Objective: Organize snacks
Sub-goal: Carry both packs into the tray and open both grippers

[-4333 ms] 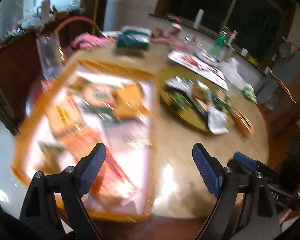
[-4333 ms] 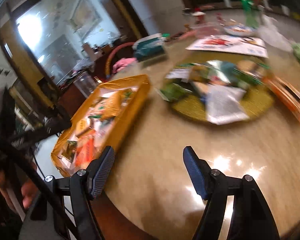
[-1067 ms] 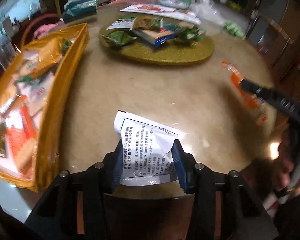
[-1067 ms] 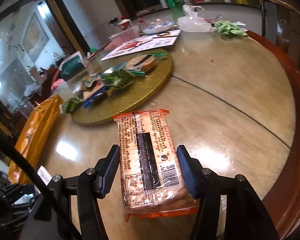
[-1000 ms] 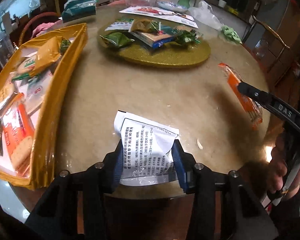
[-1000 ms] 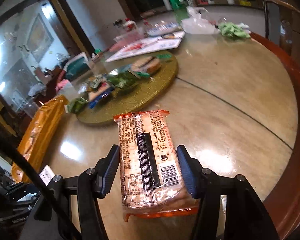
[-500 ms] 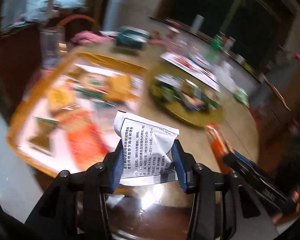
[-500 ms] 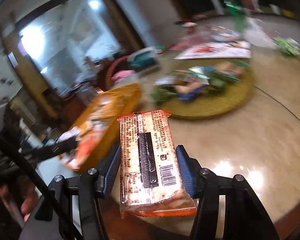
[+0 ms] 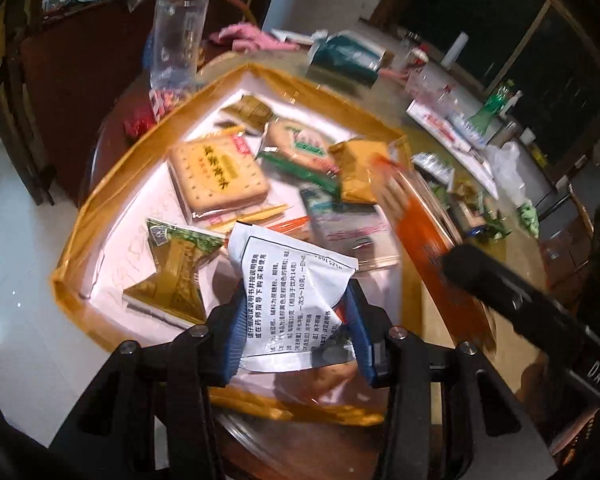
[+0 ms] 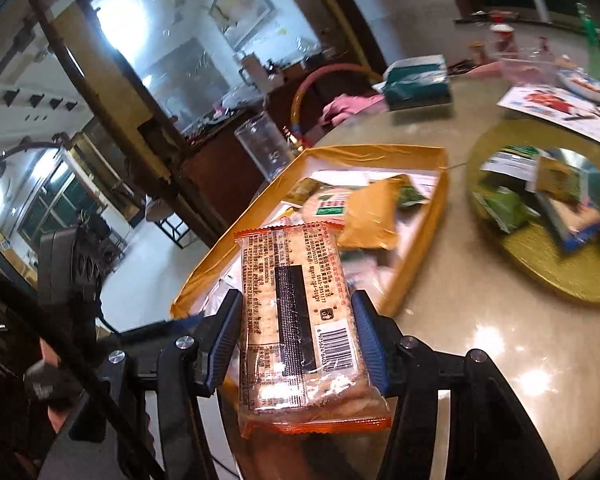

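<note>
Tray (image 9: 100,184) lies directly under the left gripper (image 9: 296,332) clamped on a white sachet (image 9: 288,292), and ahead of the right gripper (image 10: 296,344) clamped on a cracker pack (image 10: 300,320) held lengthwise.

We see a round, glossy stone-topped table (image 10: 480,312) with a dark wooden rim. At its near edge rests a shallow orange tray (image 9: 100,196) lined in white, bearing wrapped snacks. Beside the tray, toward the table's middle, sits a gold round platter (image 10: 540,264) carrying more small packets. Farther back we note a teal tissue pack (image 10: 416,80), a printed sheet (image 10: 560,110), a pink cloth (image 9: 240,36) and a white plastic bag (image 9: 508,168). Beyond these, smaller items are too blurred to identify.
</note>
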Demonstrator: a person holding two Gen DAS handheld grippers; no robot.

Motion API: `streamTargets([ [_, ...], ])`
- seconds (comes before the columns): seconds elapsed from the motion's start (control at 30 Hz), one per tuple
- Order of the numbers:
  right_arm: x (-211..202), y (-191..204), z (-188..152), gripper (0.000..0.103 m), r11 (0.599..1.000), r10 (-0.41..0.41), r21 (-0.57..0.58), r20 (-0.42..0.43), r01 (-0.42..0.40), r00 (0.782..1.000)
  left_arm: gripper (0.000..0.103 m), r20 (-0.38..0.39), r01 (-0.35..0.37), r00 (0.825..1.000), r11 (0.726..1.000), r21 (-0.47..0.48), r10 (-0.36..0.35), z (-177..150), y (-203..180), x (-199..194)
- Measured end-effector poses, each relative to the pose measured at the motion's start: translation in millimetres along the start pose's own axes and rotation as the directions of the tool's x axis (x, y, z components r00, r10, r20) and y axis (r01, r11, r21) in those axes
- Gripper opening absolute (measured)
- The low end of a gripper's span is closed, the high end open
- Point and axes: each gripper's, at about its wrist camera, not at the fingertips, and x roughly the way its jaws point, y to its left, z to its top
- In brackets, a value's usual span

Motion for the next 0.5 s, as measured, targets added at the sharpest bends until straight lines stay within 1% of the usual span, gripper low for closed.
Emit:
streamTargets([
  [0.03,9,1,3,0.055,1.0,-0.012,-0.009,-0.01,0.012,1.0,0.047,-0.016,-0.005,1.0,1.0,0.003,0.006,2,2,4],
  [0.13,31,2,10,0.055,0.999,-0.044,-0.031,-0.038,0.043,0.998,0.047,-0.03,-0.029,0.999,0.999,0.013,0.03,5,10,11],
  [0.2,44,3,11,0.055,0.997,-0.06,-0.044,-0.057,0.057,0.997,0.048,-0.048,-0.043,0.998,0.999,-0.018,0.042,7,19,16],
  [0.27,52,5,10,0.055,0.996,-0.078,-0.059,-0.074,0.074,0.994,0.049,-0.058,-0.032,0.998,0.999,-0.034,0.03,8,26,20],
  [0.37,59,8,8,0.056,0.99,-0.114,-0.086,-0.071,0.108,0.991,0.052,-0.035,-0.023,0.999,0.999,-0.045,0.021,8,30,19],
  [0.4,58,6,7,0.057,0.99,-0.119,-0.083,-0.066,0.113,0.991,0.056,-0.029,-0.029,0.999,0.999,-0.039,0.028,8,28,19],
  [0.47,51,1,7,0.057,0.994,-0.099,-0.04,-0.058,0.097,0.993,0.065,-0.021,-0.034,0.999,0.999,-0.027,0.033,8,25,17],
  [0.5,44,-1,8,0.062,0.997,-0.079,-0.016,-0.044,0.078,0.996,0.07,-0.01,-0.036,0.999,0.999,-0.021,0.036,7,22,14],
])
